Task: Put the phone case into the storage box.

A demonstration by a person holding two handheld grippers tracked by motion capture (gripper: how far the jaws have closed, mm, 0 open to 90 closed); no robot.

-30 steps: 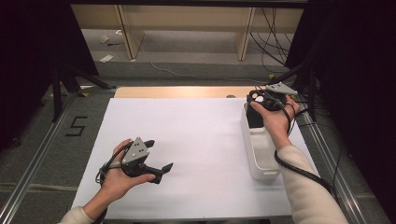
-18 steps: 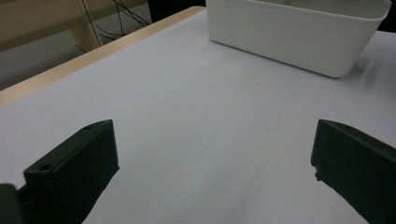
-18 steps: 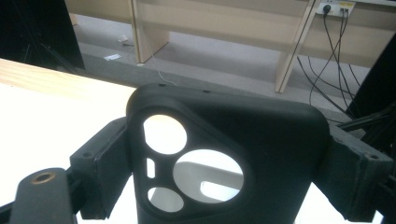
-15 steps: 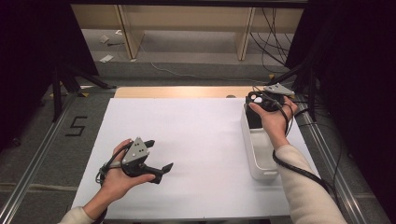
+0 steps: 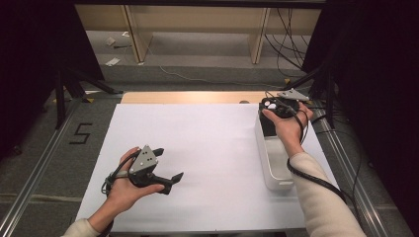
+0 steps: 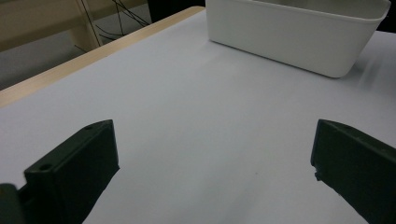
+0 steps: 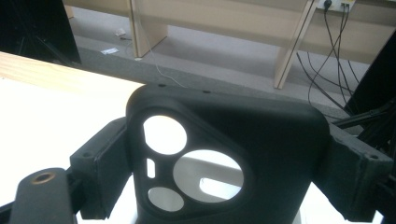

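- Two grippers in play; we read the step as carrying a black phone case [image 7: 224, 158] over the white bin [image 5: 274, 163], either lifting it out or about to drop it in, we cannot tell which.
- Right gripper [image 5: 274, 109] sits at about 2 o'clock on the table [image 5: 207, 148], above the bin's far end; its jaws clamp the case by its two side edges, held upright.
- Left gripper [image 5: 165, 168] rests low at about 7 o'clock, jaws spread wide, nothing between them, well apart from the bin.
- Next move, as we judge it: keep the clamp firm and travel level; if the case goes in, lower it inside the bin walls before letting go, since the grip is on thin edges and could slip.
- Case: matte black, looks like soft rubbery plastic, rounded corners, a camera panel cut with round holes and small slots.
- Bin: smooth white plastic, long rectangular tub, rounded corners, rolled rim; a slot handle shows through the case's cut-outs.
- Table: flat white sheet, wood edge at 12 o'clock.
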